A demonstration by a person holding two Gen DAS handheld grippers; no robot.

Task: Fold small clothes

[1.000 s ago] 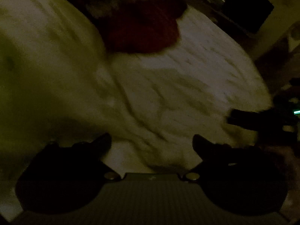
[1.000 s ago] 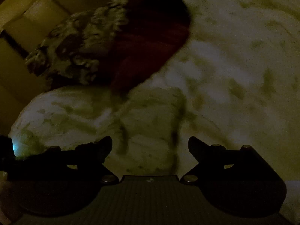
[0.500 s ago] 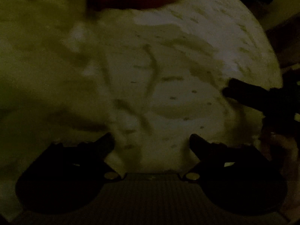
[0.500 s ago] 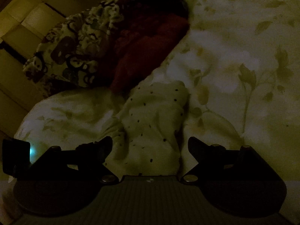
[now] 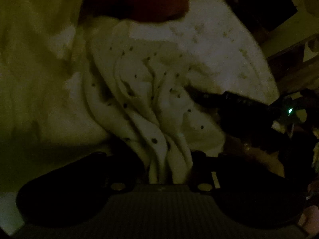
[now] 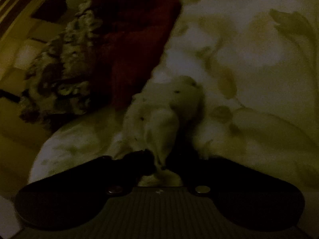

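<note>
The scene is very dark. A small white garment with dark dots [image 5: 151,91] lies bunched on a pale floral bedspread [image 5: 39,69]. My left gripper [image 5: 168,165] is shut on a gathered edge of the dotted garment, which runs up between the two fingers. The same garment shows in the right wrist view [image 6: 159,119], where my right gripper [image 6: 162,164] is shut on another pinched fold of it. The right gripper also shows in the left wrist view [image 5: 235,107], at the garment's right side.
A dark red garment [image 6: 135,49] and a patterned cloth [image 6: 59,79] lie at the far edge of the bedspread [image 6: 259,79]. The red garment also shows in the left wrist view [image 5: 139,0]. Dim furniture [image 5: 289,59] stands beyond the bed on the right.
Both grippers were open above the cloth and have closed. Each now pinches the dotted garment, which has bunched up into folds between them.
</note>
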